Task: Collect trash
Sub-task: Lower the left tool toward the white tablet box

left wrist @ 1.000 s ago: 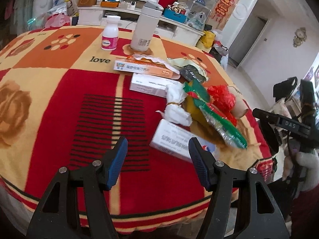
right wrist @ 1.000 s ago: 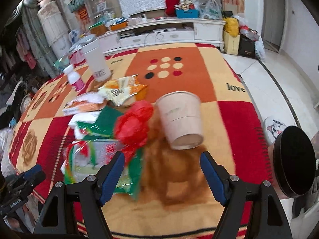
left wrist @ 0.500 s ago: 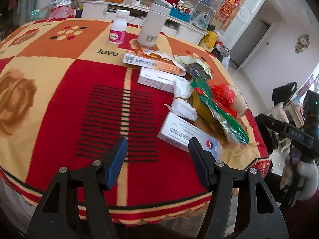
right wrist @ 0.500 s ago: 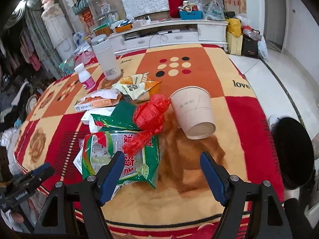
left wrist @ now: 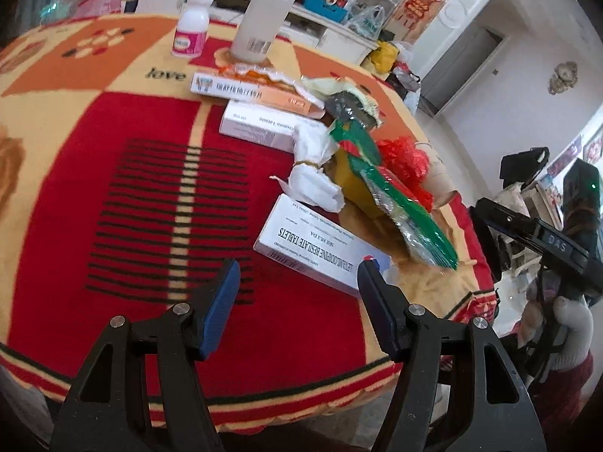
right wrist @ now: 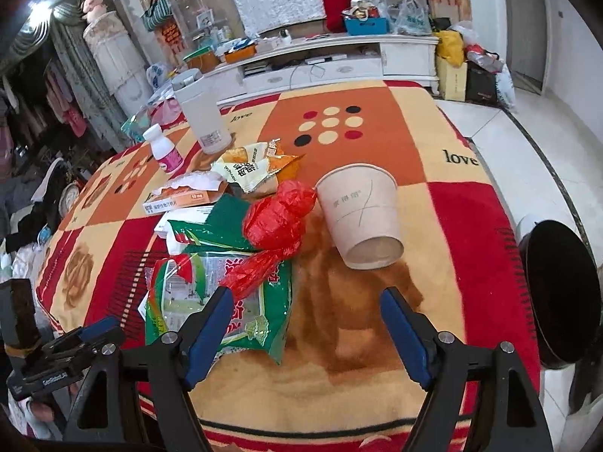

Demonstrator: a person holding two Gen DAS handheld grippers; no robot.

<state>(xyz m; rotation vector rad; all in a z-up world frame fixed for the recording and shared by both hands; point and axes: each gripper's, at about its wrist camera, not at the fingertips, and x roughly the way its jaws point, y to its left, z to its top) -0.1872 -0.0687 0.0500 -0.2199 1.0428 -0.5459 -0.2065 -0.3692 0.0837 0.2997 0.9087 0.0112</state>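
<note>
Trash lies in a pile on the blanket-covered table (left wrist: 113,173). A white tablet box (left wrist: 316,250) lies just ahead of my open, empty left gripper (left wrist: 297,282). Beyond it are crumpled white paper (left wrist: 314,177), a green snack bag (left wrist: 407,218), red plastic (left wrist: 403,158) and two more medicine boxes (left wrist: 260,124). In the right wrist view a tipped paper cup (right wrist: 360,213) lies ahead of my open, empty right gripper (right wrist: 305,310). The red plastic (right wrist: 277,222) and the green bag (right wrist: 222,301) lie to its left, with a yellow wrapper (right wrist: 252,167) behind.
A tall white flask (right wrist: 201,113) and a small pink-labelled bottle (right wrist: 166,150) stand at the far side of the table. A black round bin (right wrist: 557,293) stands off the table's right edge. A white cabinet (right wrist: 339,64) lines the back wall.
Both grippers have drawn back and risen slightly, so more of the table shows. The left gripper has shifted so the white tablet box lies more centred ahead. Nothing was picked up.
</note>
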